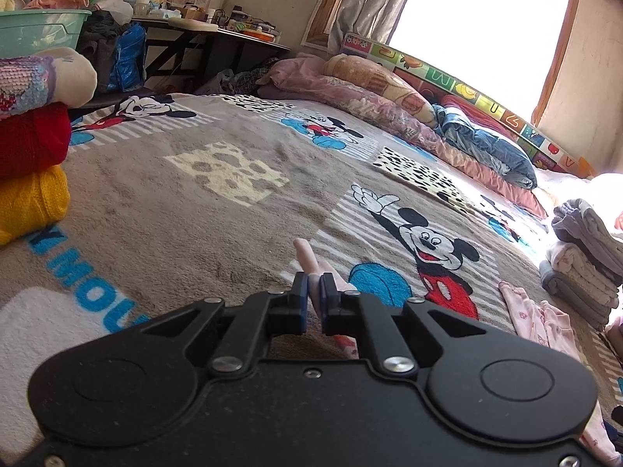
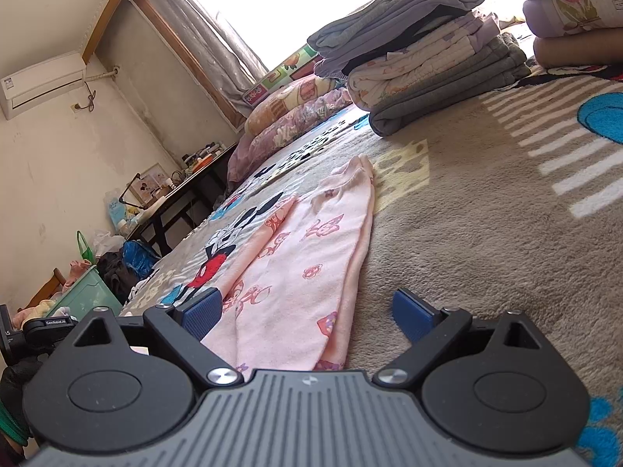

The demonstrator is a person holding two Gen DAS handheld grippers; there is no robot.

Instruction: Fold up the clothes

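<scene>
Grey cartoon-print blanket [image 2: 486, 214] spread wide, 2 folded piles at its edges. Pink printed garment [image 2: 311, 257] flat on it, long axis running straight away from right gripper [image 2: 307, 311], waist end between wide-open jaws, untouched. Left gripper [image 1: 315, 292] clamped on pink fabric edge [image 1: 307, 260], so nearer.

- Blanket [image 1: 194, 214]: large blue woven capitals along the near left edge, readable part "MOU", cut off at both ends.
- Play mat [image 1: 467, 89] standing under the window: single letters on coloured squares, "M", "U" and "V" legible.
- Black device [image 2: 46, 323] at the left edge of the right wrist view: small white label "GenRobot.AI".
</scene>
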